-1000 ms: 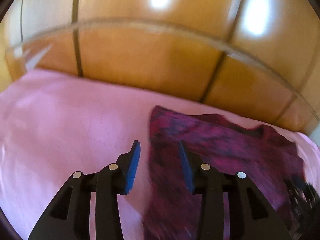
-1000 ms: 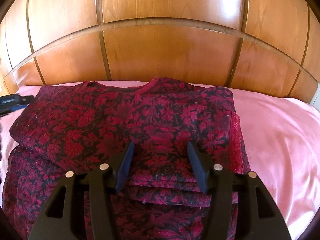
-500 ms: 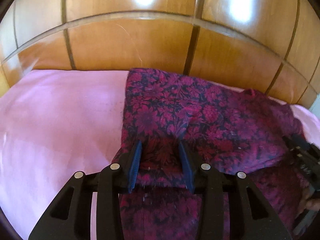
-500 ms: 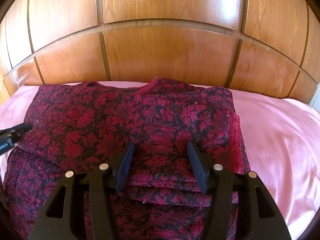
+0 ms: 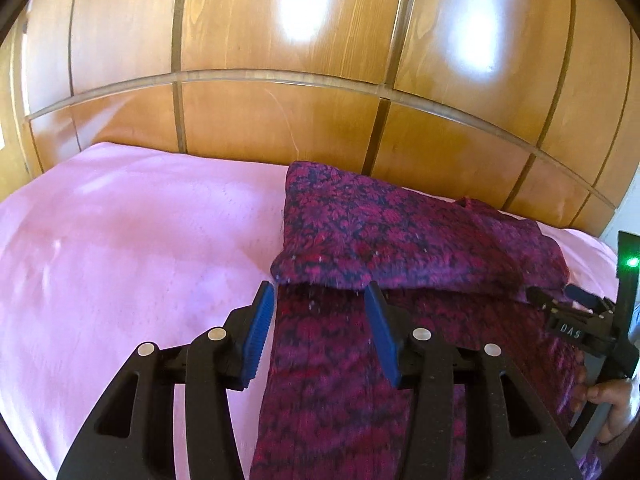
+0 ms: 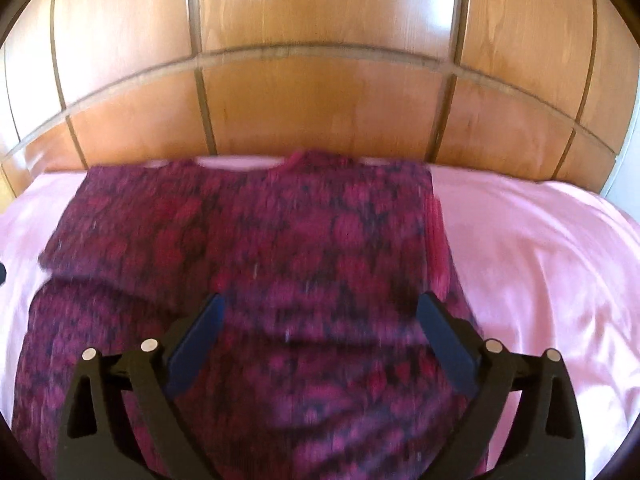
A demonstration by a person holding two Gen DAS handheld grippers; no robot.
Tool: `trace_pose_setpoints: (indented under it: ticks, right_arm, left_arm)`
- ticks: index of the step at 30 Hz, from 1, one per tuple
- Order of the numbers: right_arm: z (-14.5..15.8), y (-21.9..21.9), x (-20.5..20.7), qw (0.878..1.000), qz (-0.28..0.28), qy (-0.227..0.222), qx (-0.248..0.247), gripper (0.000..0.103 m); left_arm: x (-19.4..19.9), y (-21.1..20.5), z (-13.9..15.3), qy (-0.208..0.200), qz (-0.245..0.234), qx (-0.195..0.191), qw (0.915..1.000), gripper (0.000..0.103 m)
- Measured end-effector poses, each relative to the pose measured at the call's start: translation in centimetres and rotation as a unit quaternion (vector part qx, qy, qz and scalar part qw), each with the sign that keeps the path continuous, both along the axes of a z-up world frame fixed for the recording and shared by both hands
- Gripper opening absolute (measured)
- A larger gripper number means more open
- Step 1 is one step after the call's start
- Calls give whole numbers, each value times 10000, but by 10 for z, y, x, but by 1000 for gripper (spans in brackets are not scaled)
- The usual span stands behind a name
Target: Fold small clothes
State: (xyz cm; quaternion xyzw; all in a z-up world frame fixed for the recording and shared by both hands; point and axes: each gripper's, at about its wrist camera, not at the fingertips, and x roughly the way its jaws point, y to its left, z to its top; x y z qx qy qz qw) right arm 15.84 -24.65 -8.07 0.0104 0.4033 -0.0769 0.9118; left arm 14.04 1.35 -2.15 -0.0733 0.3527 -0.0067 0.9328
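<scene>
You are hovering your left gripper point(image 5: 320, 322) and right gripper point(image 6: 320, 334), both spread wide and gripping nothing, over the maroon floral top point(image 6: 248, 248) lying on the pink bedsheet point(image 5: 120, 240), 1 fold done and more likely remaining.

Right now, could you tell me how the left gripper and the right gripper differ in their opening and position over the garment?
The right gripper gapes wider than the left gripper. The left sits at the left edge of the floral garment, one finger over the pink sheet; the right sits over the garment's middle. Both are open, holding nothing, pointing at the wooden headboard.
</scene>
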Motion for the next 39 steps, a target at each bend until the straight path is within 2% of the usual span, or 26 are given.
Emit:
trace_pose_setpoints:
  ticks: [8,13,14,15,23,33,39]
  right_arm:
    - [-20,-2,-44,9978,-1,636,203,97]
    - [-22,0,-76,9967,99,754,276,100]
    - [-23,1,-81,9966,101,766,294,100]
    - [-24,1,-86,9964,106,784,308,100]
    - [-23,12,-120,9961,236,809,262,100]
    - [-21,9,-142,9956,347,821,289,100]
    - [-7,-12,-160,9958,165,604,665,97]
  left_arm:
    - [-31,0,-9,128,-66,-45,9999,46]
    - [-47,2,-18,201,-72,-26,9998,47]
    - [-50,2,-20,227,-74,-22,9997,55]
    - [-53,3,-22,233,-51,-32,9997,58]
    - [-71,11,-35,407,-40,-32,9992,58]
    - [-92,21,-53,677,-13,-28,9977,58]
    - [-113,34,-65,912,-41,-268,9955,58]
